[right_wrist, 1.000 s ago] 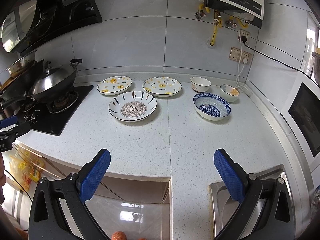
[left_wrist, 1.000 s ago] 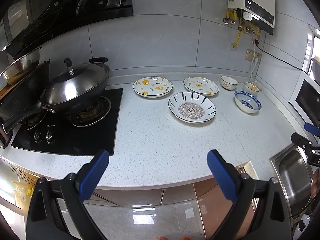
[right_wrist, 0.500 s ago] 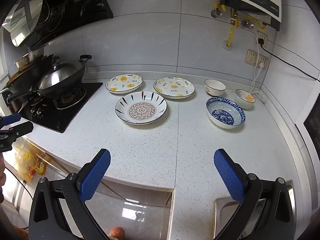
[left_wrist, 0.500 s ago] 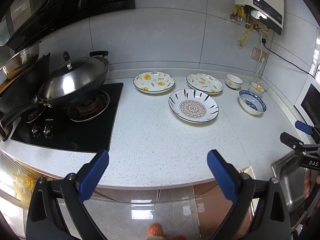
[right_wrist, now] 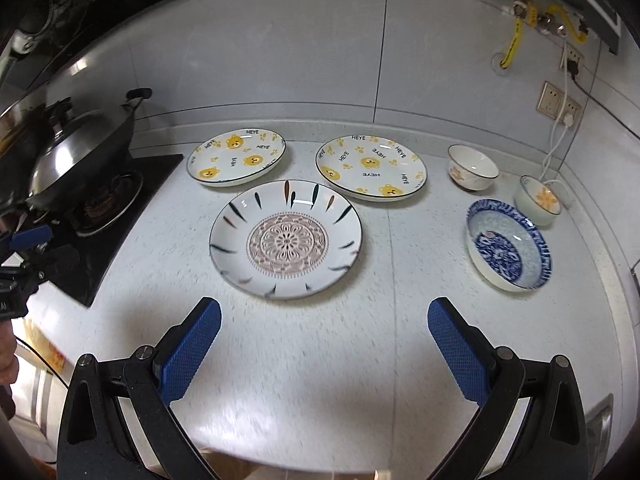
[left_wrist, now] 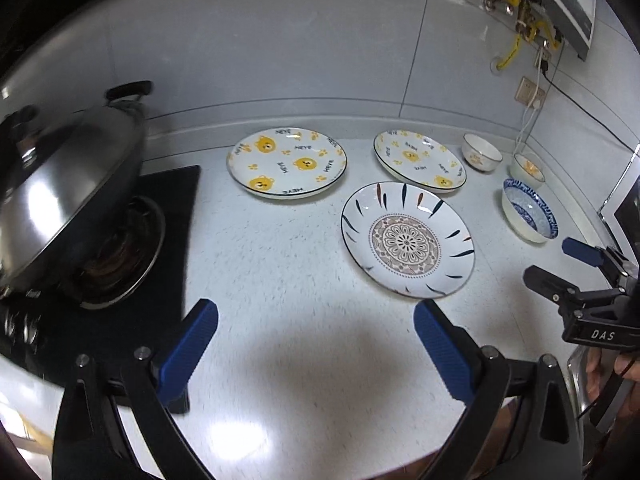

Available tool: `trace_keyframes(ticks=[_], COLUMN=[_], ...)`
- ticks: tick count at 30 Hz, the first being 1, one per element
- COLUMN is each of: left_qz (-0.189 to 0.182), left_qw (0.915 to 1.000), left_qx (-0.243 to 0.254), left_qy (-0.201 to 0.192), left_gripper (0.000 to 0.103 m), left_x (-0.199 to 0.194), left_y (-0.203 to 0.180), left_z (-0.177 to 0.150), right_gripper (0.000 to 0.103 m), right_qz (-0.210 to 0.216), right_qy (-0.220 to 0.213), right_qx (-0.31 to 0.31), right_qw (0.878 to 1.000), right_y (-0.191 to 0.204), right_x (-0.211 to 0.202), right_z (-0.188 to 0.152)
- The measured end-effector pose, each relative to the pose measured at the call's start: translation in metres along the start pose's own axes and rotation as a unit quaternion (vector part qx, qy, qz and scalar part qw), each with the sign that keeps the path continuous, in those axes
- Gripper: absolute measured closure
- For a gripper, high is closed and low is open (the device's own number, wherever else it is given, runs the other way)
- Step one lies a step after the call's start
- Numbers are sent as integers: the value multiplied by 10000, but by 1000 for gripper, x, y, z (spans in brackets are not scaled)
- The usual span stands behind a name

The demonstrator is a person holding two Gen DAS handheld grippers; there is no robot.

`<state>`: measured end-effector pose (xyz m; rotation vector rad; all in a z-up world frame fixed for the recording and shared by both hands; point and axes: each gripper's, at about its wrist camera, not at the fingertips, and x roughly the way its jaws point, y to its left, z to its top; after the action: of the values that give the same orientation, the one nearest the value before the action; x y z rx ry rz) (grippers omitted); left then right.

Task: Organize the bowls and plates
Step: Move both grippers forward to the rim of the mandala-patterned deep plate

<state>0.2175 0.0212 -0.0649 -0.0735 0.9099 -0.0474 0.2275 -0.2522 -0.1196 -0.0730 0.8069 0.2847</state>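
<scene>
Two hand-held grippers hang over a speckled white counter (right_wrist: 320,360) in a tiled kitchen, both with blue-padded jaws spread wide and holding nothing. The left gripper (left_wrist: 316,344) faces the near part of the counter beside a black hob (left_wrist: 168,216), where a lidded wok (left_wrist: 64,196) sits on a burner. The right gripper (right_wrist: 324,340) hangs just short of a mandala plate (right_wrist: 286,240), which lies flat near the middle of the counter.

Behind that plate, toward the wall, two bear plates lie side by side and apart: the left bear plate (right_wrist: 237,157) nearer the hob, the right bear plate (right_wrist: 371,167) close to the mandala plate's far rim. Right of them stand three bowls, none touching: a small white bowl (right_wrist: 473,167) near the wall, a second small bowl (right_wrist: 538,199) with a yellow motif by the corner, and a wider blue bowl (right_wrist: 508,244) nearer the front.

A white cord (right_wrist: 556,152) runs down from a wall socket (right_wrist: 558,104) behind the corner bowl. Yellow pipes (right_wrist: 516,12) hang under a heater at top right.
</scene>
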Motion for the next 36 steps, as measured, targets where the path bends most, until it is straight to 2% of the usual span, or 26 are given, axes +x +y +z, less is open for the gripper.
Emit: trace_keyframes(ticks=[7,15,25,28,36], left_qz=[-451,-349,-798,-841,-983], left_qw=[9967,9922,9844,9829,9774], left_qx=[-161,-293,-546,-562,-788], left_qy=[659,1161,1472,1540,1695], left_gripper=[3,5,5,14,16], left_x=[80,145,184,192,205], left_y=[16,24,8,1,-5], left_z=[36,45,55,57,54], right_gripper=[1,1,1,1,3], right_qz=[25,211,535,692,963], right_qy=[373,792,1092,1118,1169], right_qx=[89,37,117,101,-10], right_qw=[9993,9966,9925,9913,9885], right_y=[11,11,-2,-5,-8], right_x=[67,127,167,171,175], right_z=[33,47,50,51,52])
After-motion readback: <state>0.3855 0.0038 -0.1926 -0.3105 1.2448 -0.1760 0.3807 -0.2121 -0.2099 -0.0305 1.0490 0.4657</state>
